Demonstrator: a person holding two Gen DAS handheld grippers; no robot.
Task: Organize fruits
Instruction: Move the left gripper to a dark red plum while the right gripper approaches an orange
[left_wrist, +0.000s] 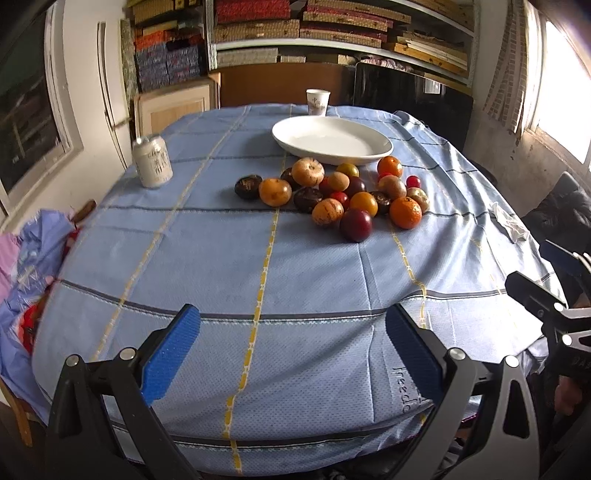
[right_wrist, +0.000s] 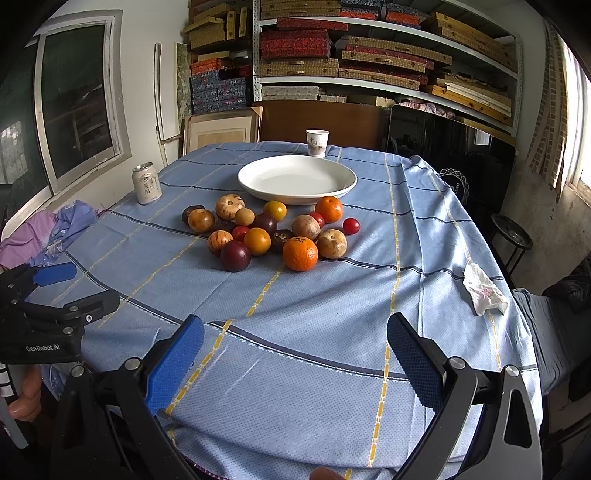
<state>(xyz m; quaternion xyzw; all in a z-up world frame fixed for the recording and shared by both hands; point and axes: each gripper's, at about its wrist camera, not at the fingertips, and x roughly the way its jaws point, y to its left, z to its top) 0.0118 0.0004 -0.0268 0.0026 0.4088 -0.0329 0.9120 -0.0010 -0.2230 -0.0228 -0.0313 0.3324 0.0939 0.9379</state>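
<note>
A heap of fruits lies loose on a table draped in a blue checked cloth, just in front of an empty white plate. The pile mixes oranges, dark plums, small red and yellow tomatoes and pale brown-speckled fruit (several touch one another; none is on the plate). The nearest orange and a dark plum sit at the pile's front edge.

The left gripper and the right gripper both hover over the table's near edge, well apart from the fruit, each with blue-padded jaws spread wide and holding nothing. The left gripper also shows at the left margin of the right wrist view, a hand beneath it.

A drink can stands upright at the cloth's left side, a paper cup behind the plate, and a crumpled tissue near the right edge. Shelves of stacked boxes fill the back wall.
</note>
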